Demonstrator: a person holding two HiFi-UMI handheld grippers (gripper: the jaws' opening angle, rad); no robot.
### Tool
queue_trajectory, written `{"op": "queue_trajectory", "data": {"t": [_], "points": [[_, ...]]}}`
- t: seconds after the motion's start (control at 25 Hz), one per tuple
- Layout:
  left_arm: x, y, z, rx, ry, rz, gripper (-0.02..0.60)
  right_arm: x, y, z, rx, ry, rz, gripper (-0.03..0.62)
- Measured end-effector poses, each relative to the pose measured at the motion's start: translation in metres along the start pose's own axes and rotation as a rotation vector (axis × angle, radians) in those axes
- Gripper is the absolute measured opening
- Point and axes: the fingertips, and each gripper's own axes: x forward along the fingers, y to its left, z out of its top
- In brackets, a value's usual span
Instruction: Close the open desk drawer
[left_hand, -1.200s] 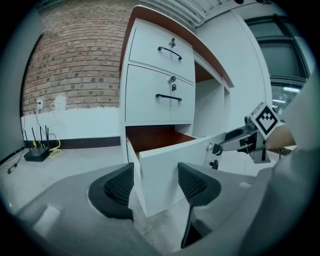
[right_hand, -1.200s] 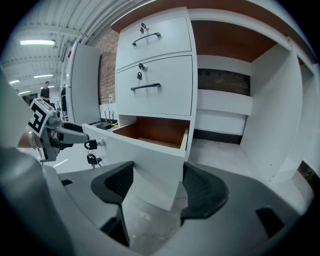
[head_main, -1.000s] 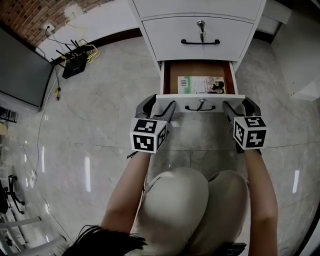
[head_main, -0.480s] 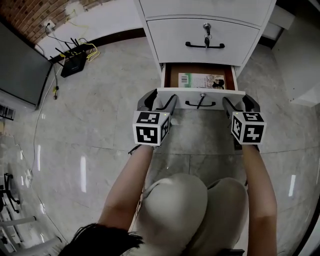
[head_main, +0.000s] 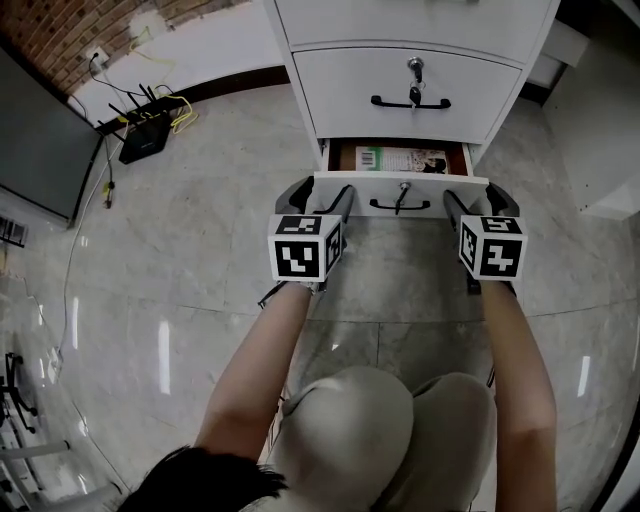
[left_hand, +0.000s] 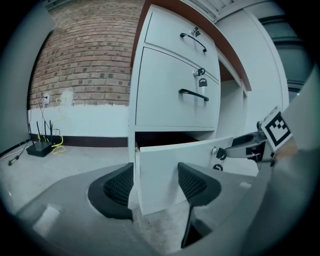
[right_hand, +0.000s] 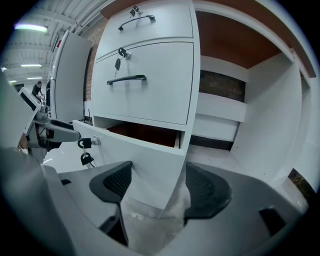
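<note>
The bottom drawer (head_main: 360, 195), ajar, lies straight ahead with its front running crosswise: the left tool (head_main: 322, 196) stands wide astride its left end, the right tool (head_main: 475, 198), jaws just opening wider, astride its right end.

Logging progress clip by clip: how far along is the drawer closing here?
Done: the bottom drawer stands only slightly out, with a strip of the booklet inside still showing. In hand: the left gripper and right gripper, both open, straddle its two front corners; the right one's jaws have just been opening. Left: pushing it flush with the cabinet.
</note>
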Motion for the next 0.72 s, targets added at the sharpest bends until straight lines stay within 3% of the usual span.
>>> {"op": "queue_trajectory", "data": {"t": [0.28,0.52,0.72], "points": [[0.019,0.005,0.009,-0.015,-0.011,0.011,0.268,0.017,-0.010,0.008,0.031,-0.005,-0.033,0.342],[0.029,0.013,0.015,-0.001,-0.020,0.069,0.284,0.030,-0.020,0.013,0.039,0.005,-0.052,0.405],[0.041,0.016,0.020,-0.005,-0.018,0.077,0.288,0.040,-0.027,0.021,0.013,0.012,-0.079,0.408]]}}
